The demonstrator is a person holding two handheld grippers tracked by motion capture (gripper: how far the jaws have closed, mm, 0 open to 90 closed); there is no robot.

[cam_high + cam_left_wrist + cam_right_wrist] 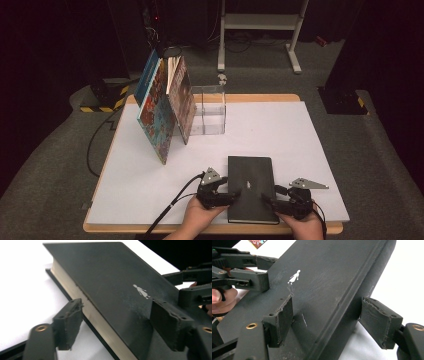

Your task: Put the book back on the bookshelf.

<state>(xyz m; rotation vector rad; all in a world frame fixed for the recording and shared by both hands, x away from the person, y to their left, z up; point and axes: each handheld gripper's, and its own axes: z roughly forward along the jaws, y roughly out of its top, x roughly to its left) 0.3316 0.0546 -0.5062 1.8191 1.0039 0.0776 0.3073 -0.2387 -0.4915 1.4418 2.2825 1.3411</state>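
Both hands come in at the near table edge, each with a gripper on the black book [251, 187], which lies flat near the front of the white table [280, 135], between them. From the left, the left gripper [235, 196] straddles the page edge, its 2 jaws apart, 1 over the cover and 1 beside the pages. From the right, the right gripper [267, 199] straddles the spine side, jaws likewise apart, not clamped. A small white figure [141, 291] marks the cover. Farther back, well apart from the book, 2 colourful books [165, 107] lean together beside a clear plastic box [209, 110].
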